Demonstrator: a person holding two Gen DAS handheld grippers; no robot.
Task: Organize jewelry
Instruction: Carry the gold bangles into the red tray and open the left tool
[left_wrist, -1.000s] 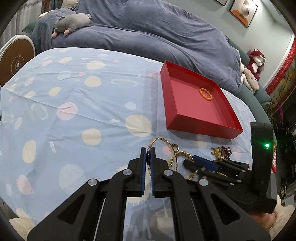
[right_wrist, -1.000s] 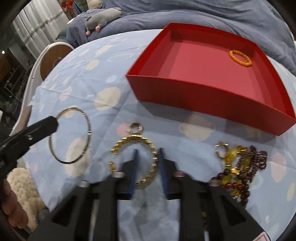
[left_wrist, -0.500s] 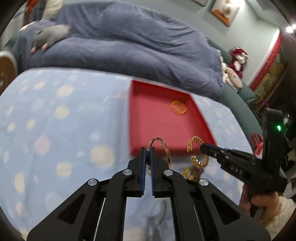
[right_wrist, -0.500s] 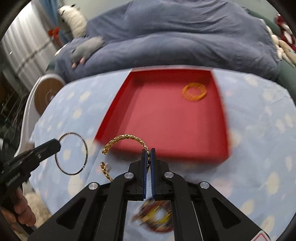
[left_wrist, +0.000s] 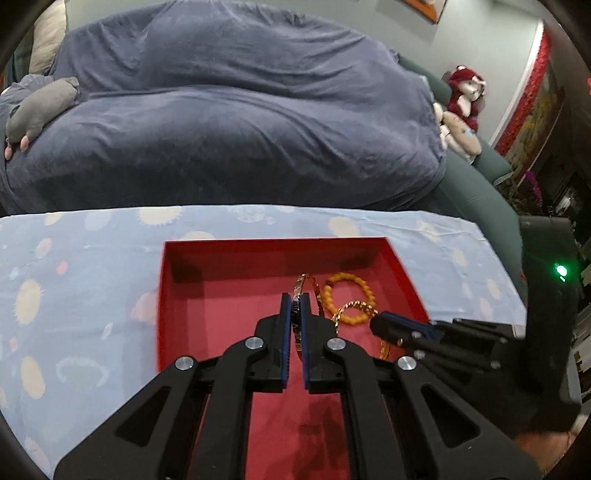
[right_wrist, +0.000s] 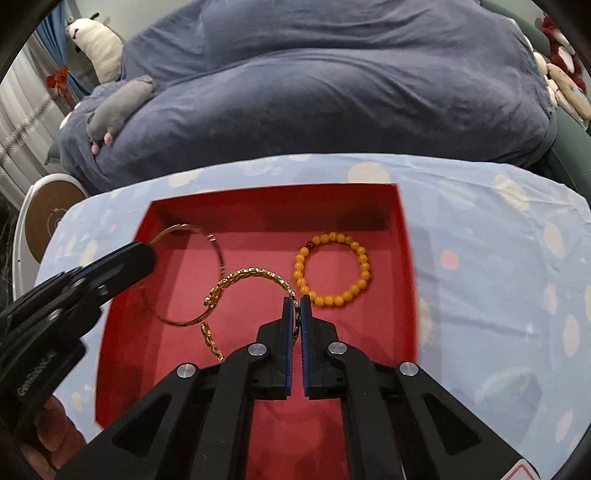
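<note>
Pinching a thin gold bangle (right_wrist: 184, 280) between pads pressed nearly together, the left hand-held gripper (left_wrist: 294, 301) hangs over the red tray (right_wrist: 122, 325). The right hand-held gripper (right_wrist: 295, 302) likewise clamps a gold chain-link bracelet (right_wrist: 255, 275), its loop overlapping the bangle above the tray floor. An orange bead bracelet (right_wrist: 332, 269) lies inside the tray, just beside both, on the spotted blue bedsheet (right_wrist: 498, 258).
</note>
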